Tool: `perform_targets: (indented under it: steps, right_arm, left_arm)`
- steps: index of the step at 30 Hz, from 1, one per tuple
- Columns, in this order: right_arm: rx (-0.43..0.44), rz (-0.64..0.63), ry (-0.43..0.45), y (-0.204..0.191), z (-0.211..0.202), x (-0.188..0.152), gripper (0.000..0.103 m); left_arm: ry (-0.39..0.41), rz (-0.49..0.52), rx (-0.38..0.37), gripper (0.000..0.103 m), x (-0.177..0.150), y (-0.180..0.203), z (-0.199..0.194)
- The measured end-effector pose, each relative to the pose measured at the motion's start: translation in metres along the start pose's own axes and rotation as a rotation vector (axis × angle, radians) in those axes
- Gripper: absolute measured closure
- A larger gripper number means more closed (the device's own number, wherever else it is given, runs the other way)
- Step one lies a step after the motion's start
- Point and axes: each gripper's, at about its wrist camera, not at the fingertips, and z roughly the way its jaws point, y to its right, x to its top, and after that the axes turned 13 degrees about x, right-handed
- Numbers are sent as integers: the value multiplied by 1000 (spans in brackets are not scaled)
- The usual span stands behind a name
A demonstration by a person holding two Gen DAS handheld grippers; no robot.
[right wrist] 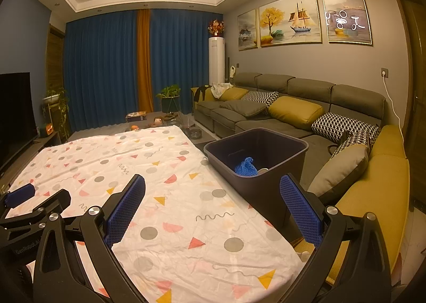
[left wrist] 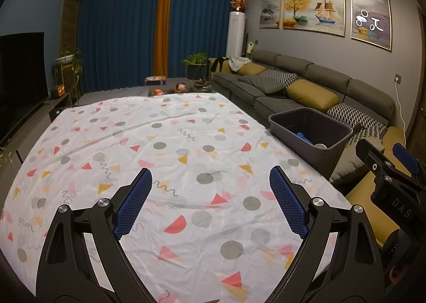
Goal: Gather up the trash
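A dark grey bin stands at the table's right edge; it also shows in the right wrist view. Inside it lie a crumpled blue net and a pale round item. The table carries a white cloth with coloured shapes, and no loose trash shows on it. My left gripper is open and empty above the cloth's near part. My right gripper is open and empty, with its right finger in front of the bin's near wall. The right gripper also shows in the left wrist view.
A long grey sofa with yellow and patterned cushions runs along the right wall beside the bin. A TV on a low stand is at the left. Beyond the table's far edge are small items on the floor, a potted plant and blue curtains.
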Motion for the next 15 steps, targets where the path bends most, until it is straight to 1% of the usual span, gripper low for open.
perform_targets:
  steps: [6,8,15]
  right_arm:
    - [1,1,0,1,0,0,6]
    - [-2,3,3,1,-2,0,6]
    - [-4,8,7,2,-2,1,6]
  left_arm:
    - [12,7,19,13,0,-1,0]
    - [14,7,29,11,0,-2,0]
    - [2,-24,45,10,1,-10,2]
